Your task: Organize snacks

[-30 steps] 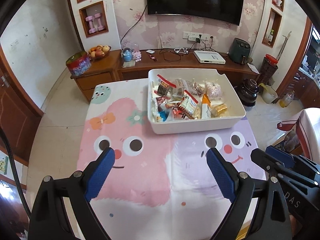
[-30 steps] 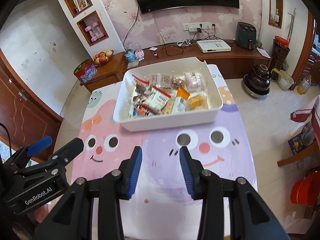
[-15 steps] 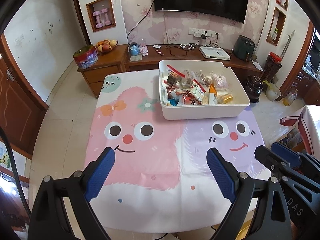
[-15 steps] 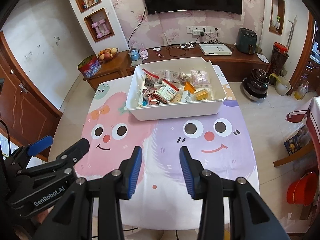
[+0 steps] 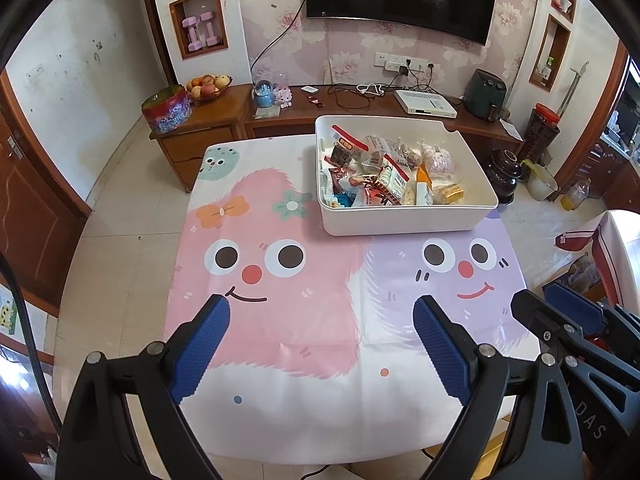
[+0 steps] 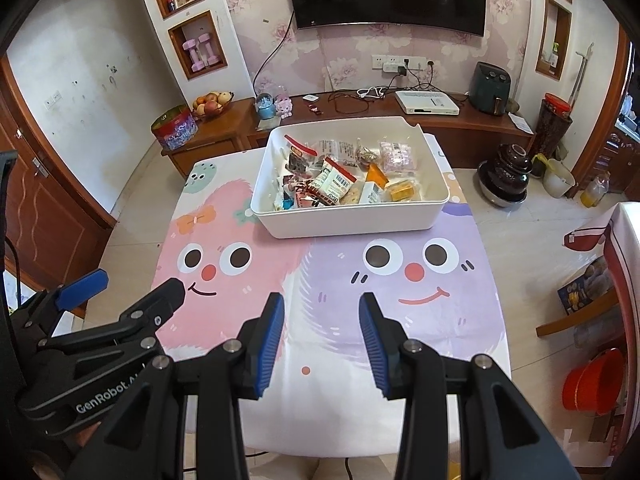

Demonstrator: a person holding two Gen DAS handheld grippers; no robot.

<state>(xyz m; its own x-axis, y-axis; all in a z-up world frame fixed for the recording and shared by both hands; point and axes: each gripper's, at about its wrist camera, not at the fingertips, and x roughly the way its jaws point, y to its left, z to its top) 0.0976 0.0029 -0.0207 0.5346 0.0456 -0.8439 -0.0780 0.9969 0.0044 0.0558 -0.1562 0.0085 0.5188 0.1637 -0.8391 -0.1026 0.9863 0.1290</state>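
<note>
The snacks (image 5: pixel 384 172) all lie in a loose heap inside the white bin (image 5: pixel 400 222), which sits in the upper middle of both views, on the far half of the cartoon tablecloth (image 5: pixel 280 320). Packets overlap at odd angles: a red-and-white bag, an orange wedge, a pink-patterned pack toward the bin's right, a yellow cake in clear wrap at its near right corner. None stands in a row or a group that can be made out.

No snack lies loose on the cloth outside the bin, so gathering looks done, if that was the aim. If sorting within the bin is meant, that part looks untouched.

The left gripper (image 5: pixel 320 344) fills the bottom of its view with jaws spread wide and nothing between them, only pink cloth showing through the gap. The right gripper (image 6: pixel 322 336) sits at the bottom centre of its view, jaws partly apart, also empty. Each shows in the other's camera at a lower corner. Both hang over the near edge of the table, well apart from the bin, touching nothing.

My guess: the work is either finished or not begun.
</note>
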